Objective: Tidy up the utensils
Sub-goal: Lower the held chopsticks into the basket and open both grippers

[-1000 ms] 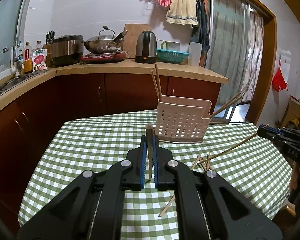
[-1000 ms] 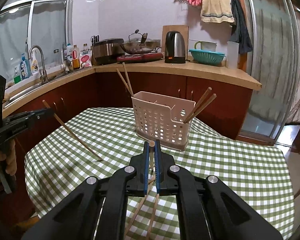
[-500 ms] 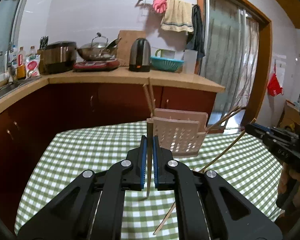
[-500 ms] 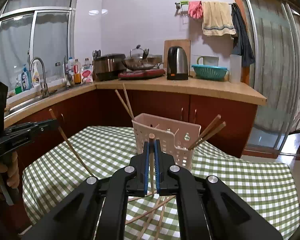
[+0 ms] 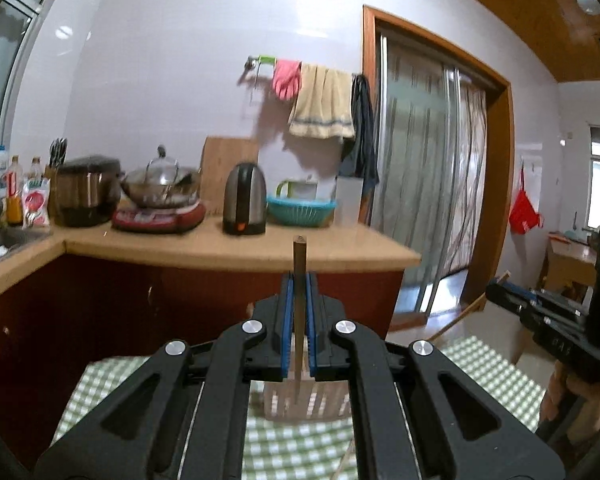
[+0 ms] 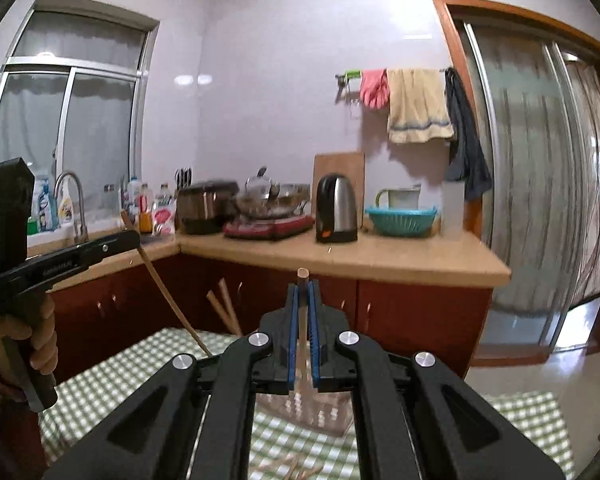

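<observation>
While both grippers ride high over the checked table (image 6: 100, 384), each one carries a single chopstick, and that is where the trouble can start. The pale slotted utensil holder (image 5: 306, 402) stands on the cloth toward the table's far edge, mostly hidden behind the tool bodies in both wrist views, so lining up a drop into it looks like guesswork from here. The left gripper (image 5: 299, 300) has its blue pads clamped tight on a dark chopstick (image 5: 299, 254) that stands nearly upright, top end poking above the jaws, lower end hanging in front of the holder's wall. The right gripper (image 6: 303, 304) is pinched just as firmly on a lighter chopstick (image 6: 302, 276), also close to vertical. Two long sticks heading for one small basket could cross or knock each other; a tip catching the rim might tilt the light plastic holder or lever the stick sideways in the pads. Two chopsticks (image 6: 225, 308) already lean out of the holder's left end and could get bumped. More loose chopsticks (image 6: 288, 466) lie on the cloth near the near edge, still to be gathered.
</observation>
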Demonstrator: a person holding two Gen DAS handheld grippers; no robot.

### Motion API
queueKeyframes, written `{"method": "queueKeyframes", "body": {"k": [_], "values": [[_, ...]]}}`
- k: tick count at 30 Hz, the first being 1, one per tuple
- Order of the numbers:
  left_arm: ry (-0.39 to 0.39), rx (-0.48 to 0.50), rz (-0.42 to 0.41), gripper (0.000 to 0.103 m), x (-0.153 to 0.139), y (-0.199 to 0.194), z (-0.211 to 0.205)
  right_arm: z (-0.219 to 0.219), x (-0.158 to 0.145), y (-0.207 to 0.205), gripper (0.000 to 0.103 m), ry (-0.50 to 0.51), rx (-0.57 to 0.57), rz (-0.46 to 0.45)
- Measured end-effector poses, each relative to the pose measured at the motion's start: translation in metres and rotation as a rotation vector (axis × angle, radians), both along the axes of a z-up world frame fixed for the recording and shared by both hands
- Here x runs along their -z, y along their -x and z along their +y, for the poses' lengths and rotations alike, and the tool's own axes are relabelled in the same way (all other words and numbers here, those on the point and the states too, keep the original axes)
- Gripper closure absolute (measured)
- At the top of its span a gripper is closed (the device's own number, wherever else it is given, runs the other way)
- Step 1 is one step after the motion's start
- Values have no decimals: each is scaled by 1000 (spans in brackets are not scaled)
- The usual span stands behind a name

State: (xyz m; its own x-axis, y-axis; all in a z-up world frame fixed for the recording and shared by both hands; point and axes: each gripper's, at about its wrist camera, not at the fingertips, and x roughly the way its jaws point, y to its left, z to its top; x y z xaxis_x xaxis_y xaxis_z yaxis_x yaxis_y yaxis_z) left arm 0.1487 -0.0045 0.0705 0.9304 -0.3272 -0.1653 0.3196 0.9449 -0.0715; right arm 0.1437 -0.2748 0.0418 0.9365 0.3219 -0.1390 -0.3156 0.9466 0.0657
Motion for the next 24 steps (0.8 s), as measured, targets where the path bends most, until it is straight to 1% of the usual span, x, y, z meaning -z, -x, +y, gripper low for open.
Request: {"method": "queueKeyframes", "body": {"k": [4,6,10,17,23,24], "values": [[-19,-19,-67,97,-14,-23,-14,-3,-3,-23,97,-2,16,-4],[-19,-20,-65,97,-15,-35,-19,-4,1,-36,97,-7,20,10],[-20,-26,-27,97,1,-61,-26,-4,18,-57,97,-19,11,65],[-48,-21,70,97,53,-98,-34,4,54,-84,97,1,1,161],[-83,2,148,97,81,-112,-40,11,73,-97,97,24,-4,216],[-85,-1,152,94,85,-112,-40,12,74,-98,97,25,-4,218]]}}
